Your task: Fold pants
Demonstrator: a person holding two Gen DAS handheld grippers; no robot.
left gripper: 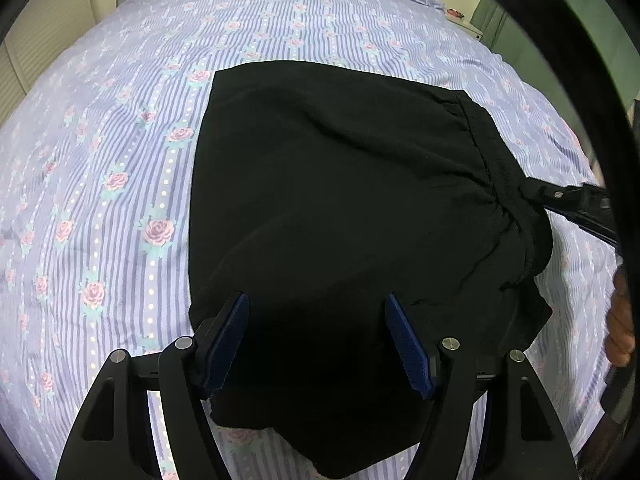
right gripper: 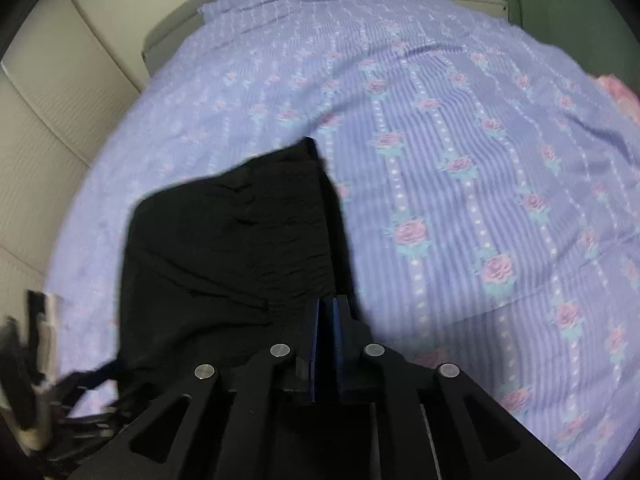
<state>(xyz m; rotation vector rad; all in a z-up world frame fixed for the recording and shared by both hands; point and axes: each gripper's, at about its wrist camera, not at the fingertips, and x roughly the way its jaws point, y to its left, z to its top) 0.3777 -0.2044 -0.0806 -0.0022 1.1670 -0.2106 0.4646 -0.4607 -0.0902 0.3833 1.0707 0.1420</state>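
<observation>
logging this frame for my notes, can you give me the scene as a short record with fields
surface: bed with purple rose-print sheet
garment: black pants, partly folded, lying on the sheet
left gripper: open, blue pads either side of the near part of the pants
right gripper: shut on the pants at the gathered waistband edge
other: bedside table at the far corner
fold status: not finished

light: soft, even, dim | left wrist: sharp | right wrist: motion-blurred | edges: fisheye bending, dark vignette
</observation>
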